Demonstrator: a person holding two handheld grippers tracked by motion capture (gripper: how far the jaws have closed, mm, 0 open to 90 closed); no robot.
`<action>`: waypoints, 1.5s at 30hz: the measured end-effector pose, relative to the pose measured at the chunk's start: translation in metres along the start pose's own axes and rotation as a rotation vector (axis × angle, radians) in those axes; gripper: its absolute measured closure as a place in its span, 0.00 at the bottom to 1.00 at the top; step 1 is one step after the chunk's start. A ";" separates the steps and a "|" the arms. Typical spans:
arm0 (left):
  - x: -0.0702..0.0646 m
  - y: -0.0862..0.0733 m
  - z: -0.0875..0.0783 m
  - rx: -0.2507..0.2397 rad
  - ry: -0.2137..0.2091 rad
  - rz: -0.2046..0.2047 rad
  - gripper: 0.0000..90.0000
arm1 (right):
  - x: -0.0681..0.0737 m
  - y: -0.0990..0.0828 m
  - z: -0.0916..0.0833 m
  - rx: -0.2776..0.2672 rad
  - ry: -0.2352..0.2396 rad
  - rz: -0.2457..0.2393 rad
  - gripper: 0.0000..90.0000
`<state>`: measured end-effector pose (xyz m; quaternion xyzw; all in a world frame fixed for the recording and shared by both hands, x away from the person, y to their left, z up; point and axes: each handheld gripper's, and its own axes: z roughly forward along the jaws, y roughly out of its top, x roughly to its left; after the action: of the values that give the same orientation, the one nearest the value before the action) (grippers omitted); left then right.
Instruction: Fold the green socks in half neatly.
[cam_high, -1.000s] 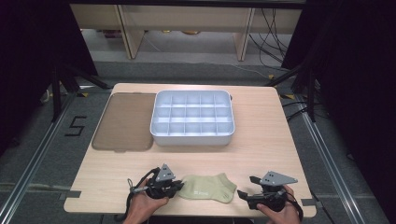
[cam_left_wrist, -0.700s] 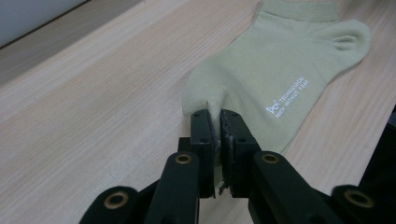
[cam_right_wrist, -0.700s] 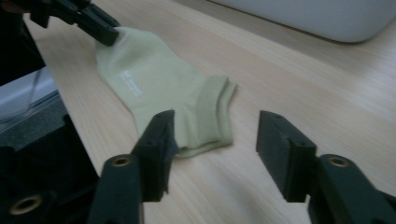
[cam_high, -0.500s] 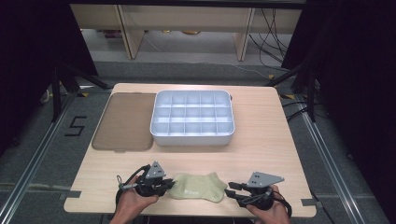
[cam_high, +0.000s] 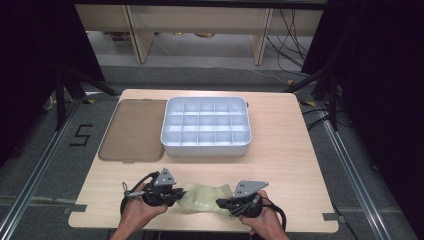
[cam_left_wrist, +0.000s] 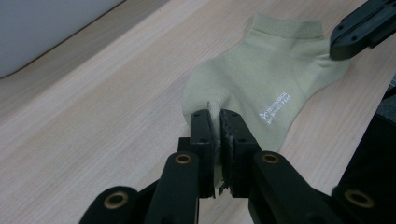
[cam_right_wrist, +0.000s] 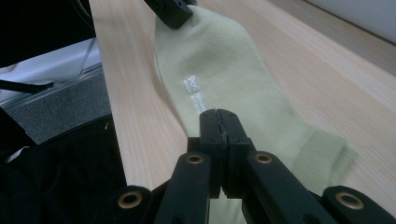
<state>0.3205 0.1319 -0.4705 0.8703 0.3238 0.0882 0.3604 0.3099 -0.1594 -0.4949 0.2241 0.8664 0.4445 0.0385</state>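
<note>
A pale green sock (cam_high: 202, 198) is stretched flat on the tabletop (cam_high: 280, 160), near its front edge and well short of the compartment tray (cam_high: 206, 126). Its toe end is pinched in the closed jaws of the left gripper (cam_left_wrist: 215, 122). The jaws of the right gripper (cam_right_wrist: 219, 119) have just been closing and are now clamped on the fabric near the cuff. Only a thin fold is held at either end, so if the sock is pulled taut or lifted unevenly, one end could be tugged free or dragged off the tabletop's front edge.
</note>
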 end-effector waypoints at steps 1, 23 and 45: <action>0.001 0.001 -0.001 0.006 0.003 0.007 0.93 | 0.001 0.004 0.008 0.018 0.015 0.004 1.00; 0.001 0.020 -0.010 -0.007 -0.015 0.015 0.93 | -0.001 0.020 0.060 0.095 0.063 0.003 1.00; -0.008 0.032 -0.012 -0.034 -0.022 0.043 0.93 | -0.042 0.039 0.072 0.106 -0.029 0.038 0.99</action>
<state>0.3253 0.1164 -0.4392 0.8718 0.2994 0.0921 0.3766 0.3799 -0.1036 -0.5130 0.2489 0.8836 0.3954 0.0308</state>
